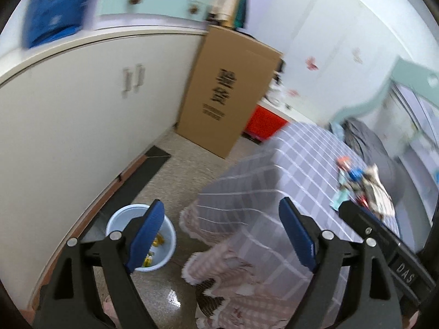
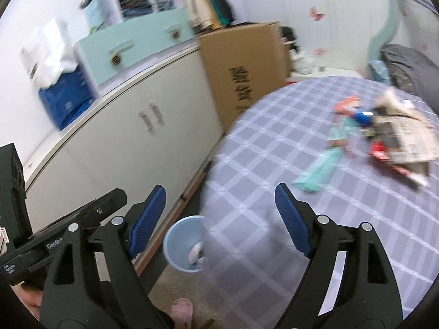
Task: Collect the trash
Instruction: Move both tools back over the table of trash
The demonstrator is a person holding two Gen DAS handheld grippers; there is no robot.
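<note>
The trash point(image 2: 384, 139) is a loose heap of crumpled wrappers: a printed, newspaper-like sheet on top, red and blue packets under it, and a pale teal strip point(image 2: 319, 171) trailing toward the lower left. It lies on the checked lilac bedspread point(image 2: 274, 164), at the right of the right wrist frame and at the right edge of the left wrist frame point(image 1: 362, 186). The right gripper point(image 2: 221, 219) is spread wide with nothing between its blue pads, the heap well above and right of them. The left gripper point(image 1: 222, 235) is likewise released and empty. A light blue bin point(image 1: 141, 237) stands on the floor at lower left, behind its left pad, with a few scraps inside
</note>
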